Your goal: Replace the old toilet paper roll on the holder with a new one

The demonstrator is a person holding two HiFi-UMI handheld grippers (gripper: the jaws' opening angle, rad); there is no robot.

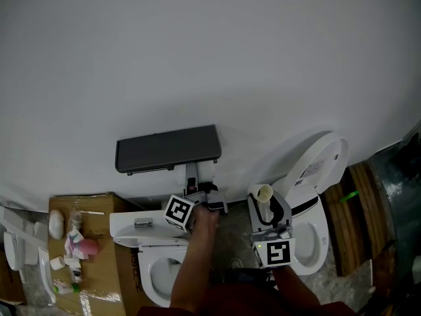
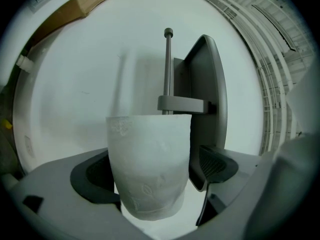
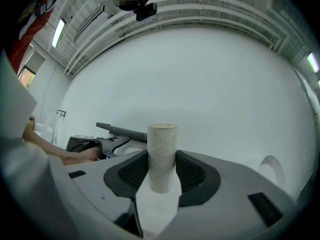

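Left gripper (image 2: 156,169): claw spread wide, new toilet paper roll (image 2: 150,164) between the jaws. Right-hand pad (image 2: 217,165) stands clear of the paper with a gap showing. The roll overlaps the left-hand pad, so contact there is unclear. No squeeze on the roll.

The roll sits right at the holder (image 1: 168,148). The metal rod (image 2: 168,69) runs down behind the roll's upper edge, with the bracket just above that edge. Can't tell if the roll is threaded on the rod. The holder's dark shelf plate (image 2: 207,99) is beside the roll, mounted on the white wall (image 1: 197,58).

Right gripper (image 3: 162,171): claw closed on the empty cardboard tube (image 3: 162,149), pads pressing both sides, tube upright. In the head view it is held apart from the holder, above the toilet with the raised lid (image 1: 314,170).

A second toilet (image 1: 148,262) is below the left gripper. A cardboard box (image 1: 99,295) with toiletries is at far left.
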